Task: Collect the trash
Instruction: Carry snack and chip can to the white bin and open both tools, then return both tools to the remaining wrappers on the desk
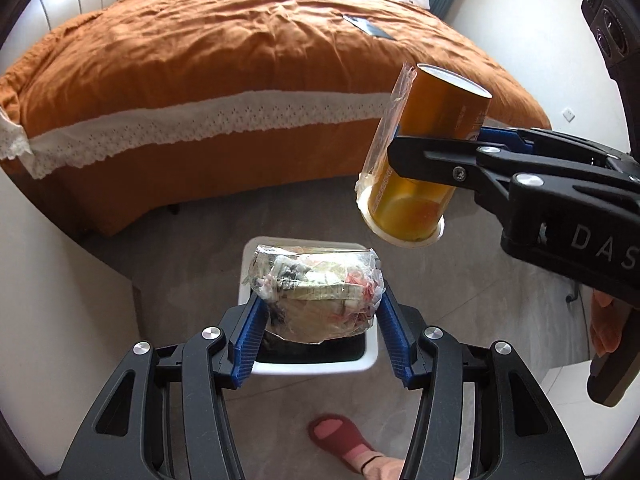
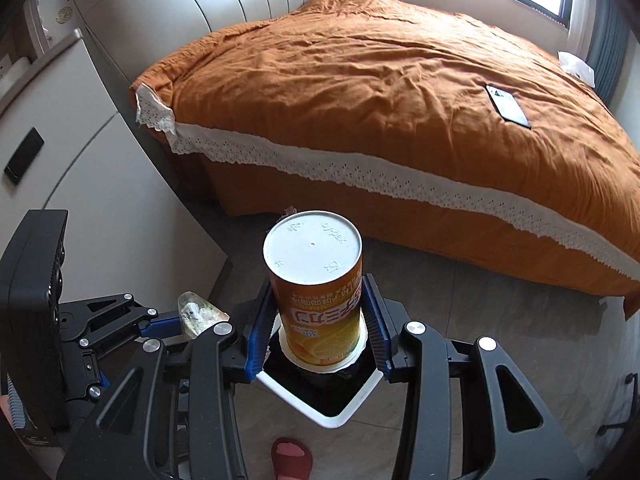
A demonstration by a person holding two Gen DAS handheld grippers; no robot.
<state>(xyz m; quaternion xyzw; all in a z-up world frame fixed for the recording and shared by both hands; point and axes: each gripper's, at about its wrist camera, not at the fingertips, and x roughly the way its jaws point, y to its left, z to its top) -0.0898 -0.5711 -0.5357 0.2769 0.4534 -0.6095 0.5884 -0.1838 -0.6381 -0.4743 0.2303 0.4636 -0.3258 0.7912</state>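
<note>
Both grippers are parked right over the white bin [image 1: 372, 354] w/ the black liner, which sits on the grey floor just near of the bed [image 1: 240, 80], so this looks like the drop step imo. Left gripper [image 1: 320, 316] has a clear plastic wad [image 1: 316, 292] stuffed w/ paper scraps sitting between its blue pads [image 1: 248, 344], jaws about mid-width. The left pad touches the wad, but there's a thin gap showing on the right side, so prob it's letting go rather than squeezing. It's pointed steeply down so the wad hangs straight above the bin mouth, makes sense bc it'd fall in w/o bouncing off the rim. Right gripper [image 2: 320, 320] is clamped mid-body on an orange drink cup [image 2: 316, 292], flipped w/ the white base toward the camera and the wide rim facing down at the bin; the left view shows the cup tilted, w/ a clear wrapper [image 1: 386, 128] clinging along one side. Holding it mouth-down prob means leftovers go in the liner, not the floor. Cup is to the right of the wad and a bit farther. A foot in a red slipper [image 1: 340, 436] stands just near of the bin. A phone-ish dark thing [image 2: 508, 106] and a white tissue pack [image 2: 576, 66] are well apart, on the far side of the bed, maybe next pickups, can't tell.
</note>
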